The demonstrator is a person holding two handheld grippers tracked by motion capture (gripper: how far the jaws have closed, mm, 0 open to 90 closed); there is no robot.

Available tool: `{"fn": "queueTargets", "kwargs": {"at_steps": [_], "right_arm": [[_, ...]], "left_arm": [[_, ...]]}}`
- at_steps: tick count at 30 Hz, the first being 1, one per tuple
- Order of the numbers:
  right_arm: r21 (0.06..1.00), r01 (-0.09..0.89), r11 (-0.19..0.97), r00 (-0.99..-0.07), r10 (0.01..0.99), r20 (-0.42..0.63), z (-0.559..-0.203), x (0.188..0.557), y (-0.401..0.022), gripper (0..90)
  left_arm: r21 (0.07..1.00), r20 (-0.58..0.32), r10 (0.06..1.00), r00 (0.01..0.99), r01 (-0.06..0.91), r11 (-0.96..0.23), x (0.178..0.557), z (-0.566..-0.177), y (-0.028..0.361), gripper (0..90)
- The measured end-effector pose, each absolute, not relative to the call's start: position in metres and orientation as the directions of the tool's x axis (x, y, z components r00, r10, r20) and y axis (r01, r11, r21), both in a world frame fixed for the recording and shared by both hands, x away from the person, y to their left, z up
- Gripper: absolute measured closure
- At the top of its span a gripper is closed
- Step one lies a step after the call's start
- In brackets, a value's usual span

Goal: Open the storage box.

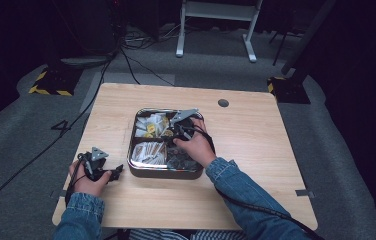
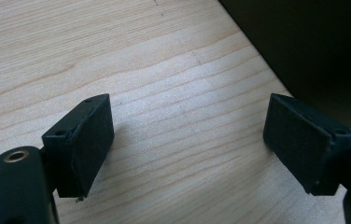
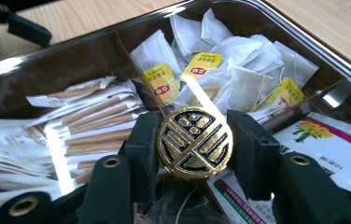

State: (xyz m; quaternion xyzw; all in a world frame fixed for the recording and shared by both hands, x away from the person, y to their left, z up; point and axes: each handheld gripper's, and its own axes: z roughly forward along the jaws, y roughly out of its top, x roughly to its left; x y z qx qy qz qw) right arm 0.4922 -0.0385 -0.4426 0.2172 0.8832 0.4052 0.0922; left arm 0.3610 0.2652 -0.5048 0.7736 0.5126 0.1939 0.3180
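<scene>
The right gripper (image 3: 194, 144) pinches a round gold-and-black token (image 3: 195, 142) between its 2 black pads, which press on the token's left and right edges. The token stands upright, its patterned face towards the right gripper view, and it hangs over the inside of the divided metal tray (image 1: 132, 165), above the spot where the tray's partitions meet. In the high view the right gripper (image 1: 178, 131) sits over the middle of the tray with the person's right hand (image 1: 196, 146) behind it.

Inside the tray, beyond the token, lies a heap of white tea bags (image 3: 239, 70) with yellow tags. To the token's left lies a stack of long paper sachets (image 3: 94, 121), and to its right a packet printed with yellow flowers (image 3: 332, 144).

The left gripper (image 1: 107, 172) rests on the bench (image 1: 256, 145) just left of the tray's near corner, its jaws spread wide with only bare wood between them (image 2: 187, 140).
</scene>
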Motion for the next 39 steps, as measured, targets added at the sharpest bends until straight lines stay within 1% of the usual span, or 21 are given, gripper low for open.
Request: {"fn": "queueTargets", "kwargs": {"at_steps": [3, 7, 39], "right_arm": [[0.756, 0.301, 0.581, -0.891, 0.454, 0.006, -0.4428, 0.4916, -0.0384, 58.1], [0.757, 0.295, 0.583, -0.892, 0.451, 0.0, -0.443, 0.4912, -0.0383, 58.8], [0.765, 0.303, 0.569, -0.883, 0.47, 0.0, -0.442, 0.4891, -0.0387, 59.1]], "left_arm": [[0.691, -0.027, 0.916, 0.399, 0.67, -0.272, 0.361, -0.5049, 0.2651, 16.7], [0.691, -0.027, 0.916, 0.399, 0.67, -0.272, 0.361, -0.5049, 0.2651, 16.7], [0.692, -0.026, 0.917, 0.398, 0.669, -0.271, 0.3611, -0.505, 0.2651, 16.7]]}}
